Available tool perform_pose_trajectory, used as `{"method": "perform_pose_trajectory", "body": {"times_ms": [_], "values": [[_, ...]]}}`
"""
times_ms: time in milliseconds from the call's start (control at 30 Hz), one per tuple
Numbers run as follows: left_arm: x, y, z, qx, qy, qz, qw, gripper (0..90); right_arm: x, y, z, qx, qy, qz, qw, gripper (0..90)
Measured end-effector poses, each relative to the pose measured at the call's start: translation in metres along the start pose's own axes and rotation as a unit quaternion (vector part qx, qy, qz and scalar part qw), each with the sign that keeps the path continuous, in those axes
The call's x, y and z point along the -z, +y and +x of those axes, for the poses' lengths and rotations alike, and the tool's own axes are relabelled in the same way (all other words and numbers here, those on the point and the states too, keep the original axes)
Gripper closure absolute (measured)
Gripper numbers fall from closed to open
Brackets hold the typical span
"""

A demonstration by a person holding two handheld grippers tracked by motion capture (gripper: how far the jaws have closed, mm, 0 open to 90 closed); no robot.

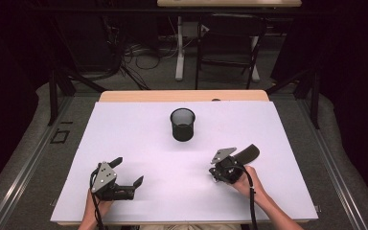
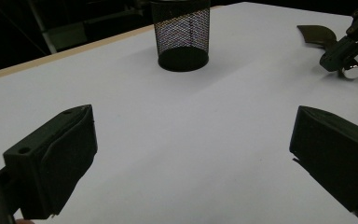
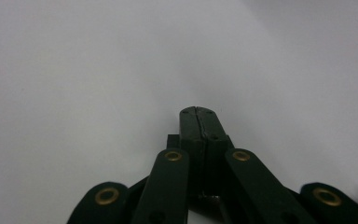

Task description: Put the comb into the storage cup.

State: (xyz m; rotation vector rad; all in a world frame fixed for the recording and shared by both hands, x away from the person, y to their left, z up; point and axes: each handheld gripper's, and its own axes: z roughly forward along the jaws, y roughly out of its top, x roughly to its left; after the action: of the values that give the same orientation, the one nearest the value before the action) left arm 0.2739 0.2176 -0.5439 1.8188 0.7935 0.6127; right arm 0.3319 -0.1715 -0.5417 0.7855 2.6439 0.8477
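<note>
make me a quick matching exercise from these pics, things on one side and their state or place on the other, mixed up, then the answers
Things
1. left gripper
2. right gripper
3. mesh cup
4. dark curved piece

States or places
A. upright, mid-table toward the far edge
B. jaws wide apart, nothing between them
C. lies flat on the white sheet beside the right hand
D. jaws pressed together

Pairs: 1-B, 2-D, 3-A, 4-C

White table [image 1: 124, 143] bears mesh cup [image 1: 182, 124] (upright).
</note>
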Motion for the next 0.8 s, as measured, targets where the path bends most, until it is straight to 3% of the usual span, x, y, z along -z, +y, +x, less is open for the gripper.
{"method": "perform_pose_trajectory", "body": {"times_ms": [800], "values": [[-0.002, 0.000, 0.001, 0.000, 0.000, 0.001, 1.0000, 1.1, 0.010, -0.010, 0.007, 0.008, 0.018, 0.035, 0.9992, 90.0]]}}
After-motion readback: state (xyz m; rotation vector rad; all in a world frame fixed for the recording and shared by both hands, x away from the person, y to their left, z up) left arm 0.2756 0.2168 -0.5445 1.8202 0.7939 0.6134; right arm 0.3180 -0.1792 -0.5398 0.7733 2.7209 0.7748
